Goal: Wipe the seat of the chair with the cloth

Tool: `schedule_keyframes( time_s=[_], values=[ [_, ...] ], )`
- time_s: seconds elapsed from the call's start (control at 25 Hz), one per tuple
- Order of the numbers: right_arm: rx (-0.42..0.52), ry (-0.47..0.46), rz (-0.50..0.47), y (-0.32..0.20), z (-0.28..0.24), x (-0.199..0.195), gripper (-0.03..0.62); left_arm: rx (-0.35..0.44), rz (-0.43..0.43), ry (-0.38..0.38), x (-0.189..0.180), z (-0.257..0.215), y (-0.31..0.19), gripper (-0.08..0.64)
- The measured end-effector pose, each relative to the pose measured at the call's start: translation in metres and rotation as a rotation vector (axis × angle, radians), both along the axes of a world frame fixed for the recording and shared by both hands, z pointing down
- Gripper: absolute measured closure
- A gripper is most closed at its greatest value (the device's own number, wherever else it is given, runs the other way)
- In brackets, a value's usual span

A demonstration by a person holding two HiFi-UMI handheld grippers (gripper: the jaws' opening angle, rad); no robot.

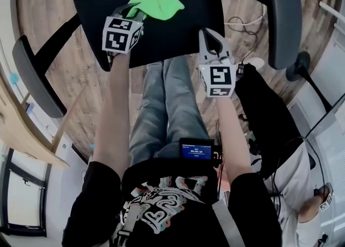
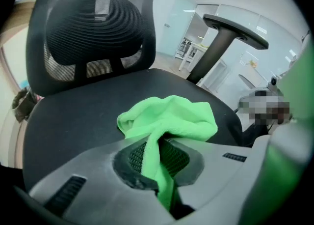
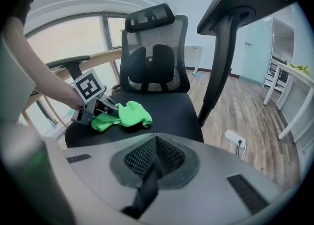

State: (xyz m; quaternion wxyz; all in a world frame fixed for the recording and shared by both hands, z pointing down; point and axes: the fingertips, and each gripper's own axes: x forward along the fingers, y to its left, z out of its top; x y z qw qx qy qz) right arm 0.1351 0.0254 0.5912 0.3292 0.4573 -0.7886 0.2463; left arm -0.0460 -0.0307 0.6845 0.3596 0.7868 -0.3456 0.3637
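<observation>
- Chair point(image 3: 153, 71): black office type. Seat point(image 1: 178, 30) fills the upper centre of the head view. Grey armrests point(image 1: 283, 14) sit at that view's upper left and upper right edges. Mesh backrest point(image 2: 93, 37) is in the upper left of the left gripper view, and the headrest point(image 3: 149, 16) is at the top centre of the right gripper view. No brand or label shows.
- Cloth point(image 1: 156, 2): bright green, bunched, lying on the seat at the top centre of the head view. One fold is drawn into the left gripper.
- Left gripper point(image 1: 133, 13): upper left of centre in the head view, over the seat. Its jaws pinch the cloth's fold, and the rest of the cloth is heaped on the seat just past the tips. Its marker cube point(image 1: 122, 34) has black-and-white squares and no lettering.
- Right gripper point(image 1: 209, 36): right of centre, at the seat's near edge, well apart from the cloth. Its jaws are pressed together with nothing between them. Its marker cube point(image 1: 218, 79) has the same kind of pattern.
- Screen point(image 1: 195, 150): small blue display at the person's waist, lower centre. It shows a row of pale digits too small to read.
- Shirt point(image 1: 161, 203): black, with a pale looping print that is not legible.
- Floor point(image 1: 81, 68): wood planks.
- Power strip point(image 3: 234, 139): white, with a cable, on the floor at the right of the right gripper view.
</observation>
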Motion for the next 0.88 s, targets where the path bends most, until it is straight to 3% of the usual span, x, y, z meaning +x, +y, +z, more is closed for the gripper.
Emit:
schedule_keyframes(
  time_s=[0.28,0.88],
  values=[
    [0.023,0.005,-0.005,-0.004,-0.004,-0.002,0.591,0.021,-0.025,-0.130,-0.060,-0.002,-0.001,0.546],
    [0.019,0.009,-0.012,-0.001,-0.004,-0.002,0.591,0.051,-0.164,-0.222,-0.146,-0.014,0.002,0.546]
  ],
)
